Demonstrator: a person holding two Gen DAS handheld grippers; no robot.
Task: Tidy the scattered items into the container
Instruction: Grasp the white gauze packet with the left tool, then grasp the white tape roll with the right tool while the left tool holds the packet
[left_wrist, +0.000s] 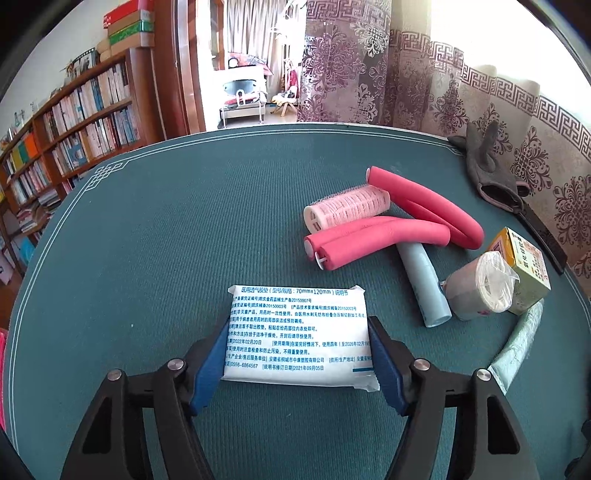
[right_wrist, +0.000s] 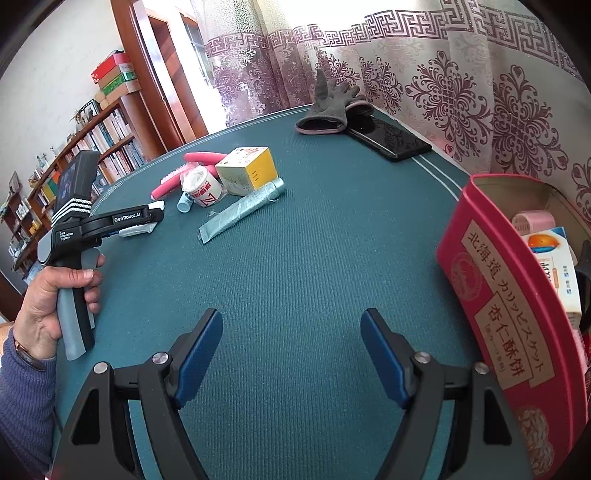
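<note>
Gripping the white packet (left_wrist: 295, 332), the left gripper (left_wrist: 298, 354) has its jaws closed on both sides of it. Right gripper (right_wrist: 291, 354) wide, empty. Next, probably: lift and carry to the red tin (right_wrist: 517, 314) at the desk's right edge.

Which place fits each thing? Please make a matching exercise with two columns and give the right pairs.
Things:
1. white packet
2. grey glove
3. orange-and-white box
4. yellow box

Places:
A. inside the red tin
B. among the pile of loose items on the table
C. between the fingers of the left gripper
D. at the far edge, beside the black phone

Pairs: 1-C, 2-D, 3-A, 4-B
</note>
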